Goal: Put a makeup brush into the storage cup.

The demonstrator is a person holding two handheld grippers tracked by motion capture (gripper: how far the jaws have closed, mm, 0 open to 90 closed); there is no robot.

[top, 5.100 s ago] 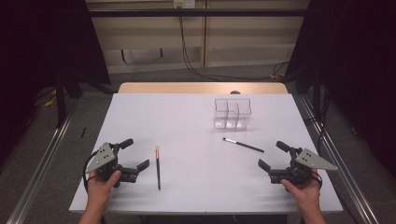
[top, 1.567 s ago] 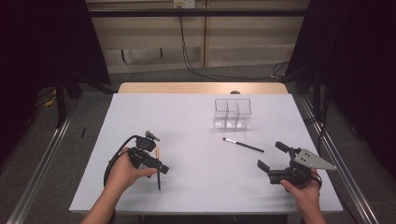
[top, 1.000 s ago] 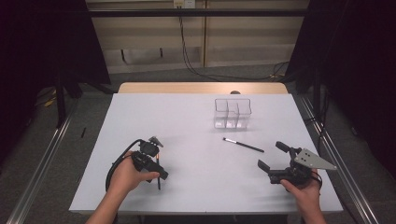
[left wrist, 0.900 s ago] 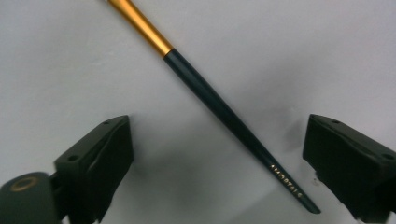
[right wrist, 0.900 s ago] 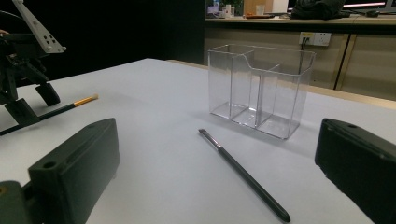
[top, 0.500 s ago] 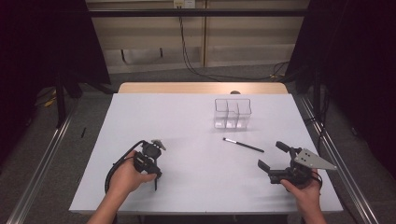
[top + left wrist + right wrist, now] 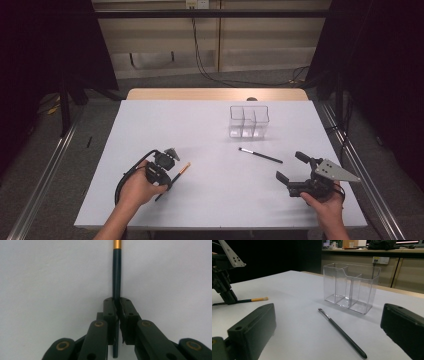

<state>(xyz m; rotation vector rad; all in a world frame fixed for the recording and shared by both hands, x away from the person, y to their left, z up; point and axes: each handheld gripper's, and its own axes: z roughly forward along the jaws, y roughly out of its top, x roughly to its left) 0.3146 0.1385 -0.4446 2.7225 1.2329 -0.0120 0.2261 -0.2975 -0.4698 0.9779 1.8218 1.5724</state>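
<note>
My left gripper [image 7: 161,175] has just been closing and now clamps the dark-handled brush [image 7: 116,277] low on the near left of the surface [image 7: 210,130]. I'd lift it level, gripping firmly. My right gripper [image 7: 295,176] rests with jaws apart. Farther off lie the black brush [image 7: 260,155] and clear organizer [image 7: 248,121], probably the destination.
</note>
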